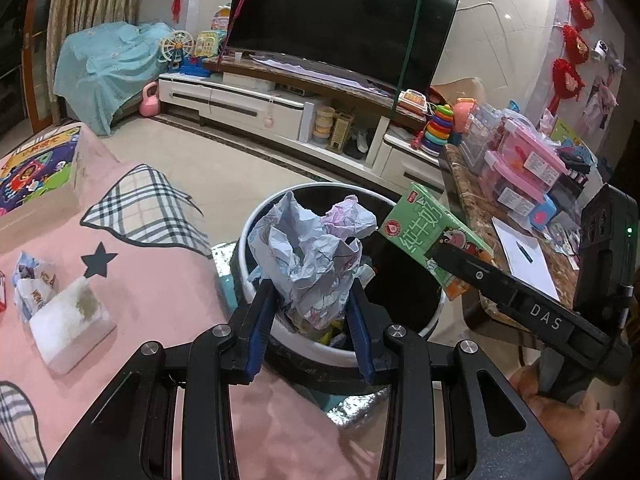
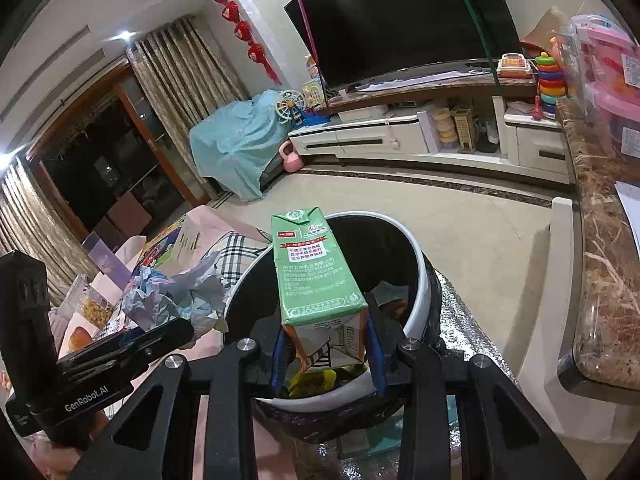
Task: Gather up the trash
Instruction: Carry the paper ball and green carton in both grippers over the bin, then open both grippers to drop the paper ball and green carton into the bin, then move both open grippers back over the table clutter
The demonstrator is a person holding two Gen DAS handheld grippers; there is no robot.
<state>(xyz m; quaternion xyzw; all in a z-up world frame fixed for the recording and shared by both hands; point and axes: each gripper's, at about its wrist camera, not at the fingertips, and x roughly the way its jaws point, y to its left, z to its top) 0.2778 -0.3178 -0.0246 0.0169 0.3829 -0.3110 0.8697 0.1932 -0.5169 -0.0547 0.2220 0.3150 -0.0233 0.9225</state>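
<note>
Left hand-held gripper (image 1: 314, 308) clamped the paper (image 1: 312, 252), right (image 2: 326, 354) the carton (image 2: 316, 276); released off-centre, either could miss the bin (image 2: 420, 276).

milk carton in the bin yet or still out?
Out. The right gripper holds the milk carton above the bin opening.

right gripper (image 1: 452, 264): "DAS" | left gripper (image 2: 188, 330): "GenRobot.AI" | milk carton (image 1: 432, 232): "纯牛奶"

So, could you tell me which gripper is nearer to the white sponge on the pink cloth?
Left. The left gripper holds crumpled paper beside the white sponge; the right gripper is across the bin.
</note>
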